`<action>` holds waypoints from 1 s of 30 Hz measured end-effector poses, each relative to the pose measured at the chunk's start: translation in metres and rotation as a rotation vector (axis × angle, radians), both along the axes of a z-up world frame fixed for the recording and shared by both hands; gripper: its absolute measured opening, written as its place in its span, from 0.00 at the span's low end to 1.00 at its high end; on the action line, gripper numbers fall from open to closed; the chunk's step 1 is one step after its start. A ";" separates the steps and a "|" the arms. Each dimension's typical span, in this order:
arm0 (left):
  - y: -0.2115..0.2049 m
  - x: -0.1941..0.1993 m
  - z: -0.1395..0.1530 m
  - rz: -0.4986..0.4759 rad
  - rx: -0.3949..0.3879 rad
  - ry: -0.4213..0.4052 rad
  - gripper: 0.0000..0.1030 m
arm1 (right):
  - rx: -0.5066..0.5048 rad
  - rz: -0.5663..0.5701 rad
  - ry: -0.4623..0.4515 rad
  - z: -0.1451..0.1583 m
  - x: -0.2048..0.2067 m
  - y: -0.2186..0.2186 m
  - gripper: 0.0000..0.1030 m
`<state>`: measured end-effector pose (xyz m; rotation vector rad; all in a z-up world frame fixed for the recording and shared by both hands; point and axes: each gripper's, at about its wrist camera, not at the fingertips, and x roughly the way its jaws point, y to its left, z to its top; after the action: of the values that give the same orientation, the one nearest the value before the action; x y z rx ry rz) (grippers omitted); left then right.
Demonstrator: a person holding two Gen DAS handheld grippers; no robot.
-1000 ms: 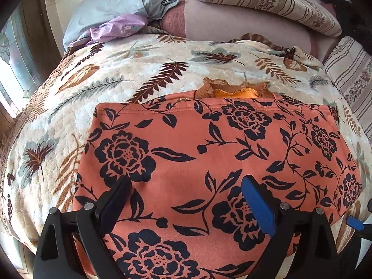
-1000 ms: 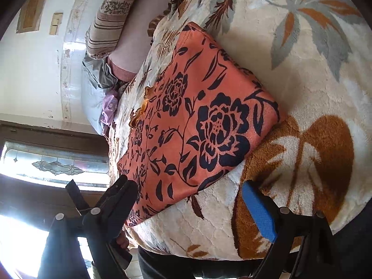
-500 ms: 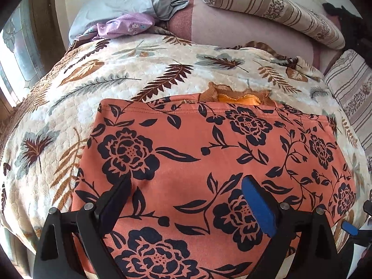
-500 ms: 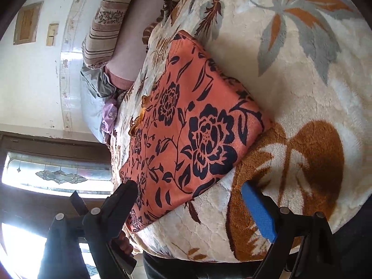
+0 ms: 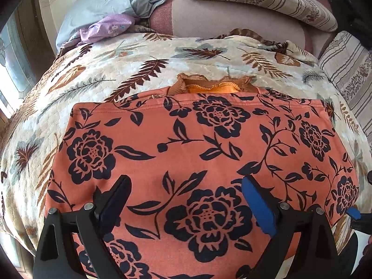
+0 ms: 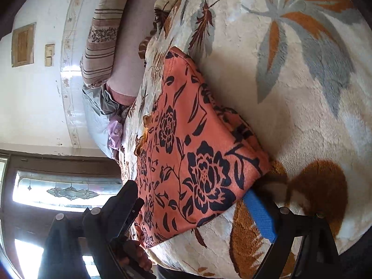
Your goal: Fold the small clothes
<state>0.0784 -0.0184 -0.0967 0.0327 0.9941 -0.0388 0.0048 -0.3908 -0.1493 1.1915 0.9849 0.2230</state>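
**Orange floral garment flat on the bed, both tongs released**

Orange cloth printed with dark roses, the folded garment lies spread on the leaf-patterned bedspread. In the left wrist view, going from left to right, bare bedspread comes first, then the garment filling the middle, with a brown ribbed collar peeking out at its far edge. The left tongs hover above the garment's near half, jaws wide apart and gripping nothing; whether the tips touch the cloth cannot be told. At the right edge a blue tip of the other tool shows just beside the garment's near right corner.

The right wrist view is rolled on its side. At its left it shows a wall, a patterned glass window and a striped pillow; the garment sits in the middle and open bedspread to the right. The right tongs are released, jaws spread, with the garment's near corner lying between them, the blue pad just beside its edge. Only this view shows the wall and, low down, fingers on the other tool. Only the left view shows the lilac cloth by the grey pillow clearly.
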 end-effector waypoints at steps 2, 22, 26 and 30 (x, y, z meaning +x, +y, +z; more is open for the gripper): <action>-0.004 0.000 0.002 -0.005 0.006 -0.001 0.93 | -0.006 -0.004 0.000 0.000 0.004 0.000 0.90; -0.023 0.007 -0.023 -0.029 0.020 0.072 0.93 | -0.268 0.091 0.030 0.005 0.024 0.023 0.36; -0.022 -0.001 -0.006 -0.021 -0.013 0.009 0.93 | -0.139 0.036 -0.011 0.003 0.021 0.017 0.64; -0.023 0.001 -0.014 -0.028 0.015 0.020 0.93 | -0.164 0.032 -0.031 0.008 0.030 0.026 0.79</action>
<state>0.0797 -0.0417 -0.1105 0.0604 1.0136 -0.0573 0.0345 -0.3652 -0.1411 1.0211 0.9769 0.1819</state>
